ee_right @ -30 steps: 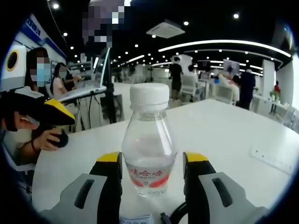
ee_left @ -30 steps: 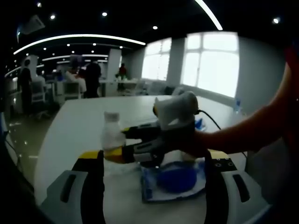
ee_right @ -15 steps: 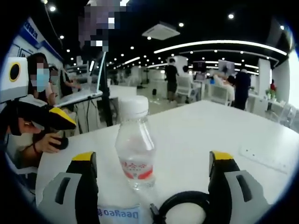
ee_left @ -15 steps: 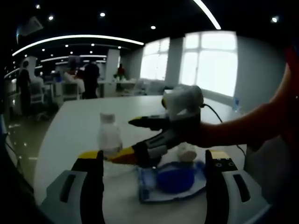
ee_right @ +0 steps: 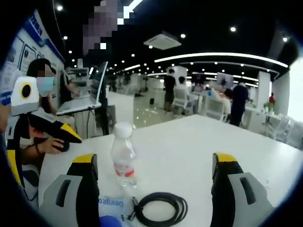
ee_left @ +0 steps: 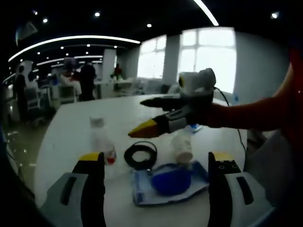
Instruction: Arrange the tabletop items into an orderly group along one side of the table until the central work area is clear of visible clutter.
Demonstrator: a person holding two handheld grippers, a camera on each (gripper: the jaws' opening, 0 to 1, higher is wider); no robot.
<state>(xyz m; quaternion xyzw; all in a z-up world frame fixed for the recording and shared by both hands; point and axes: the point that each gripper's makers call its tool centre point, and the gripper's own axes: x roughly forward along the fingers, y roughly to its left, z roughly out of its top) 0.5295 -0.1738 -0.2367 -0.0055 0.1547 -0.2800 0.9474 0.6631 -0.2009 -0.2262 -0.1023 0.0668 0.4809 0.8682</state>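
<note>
Clear plastic bottle (ee_right: pixel 124 155) upright on white table (ee_right: pixel 199 146), beside coiled black cable (ee_right: pixel 160 208) and blue packet (ee_left: pixel 168 182). Right gripper (ee_right: pixel 154 187) jaws spread wide, grasping nothing, off the bottle. Left gripper (ee_left: pixel 152 182) jaws likewise released.

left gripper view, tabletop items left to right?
water bottle → coiled black cable → white paper cup. The blue packet lies nearer, spanning under the cable and cup, so it is left out of the order.
</note>
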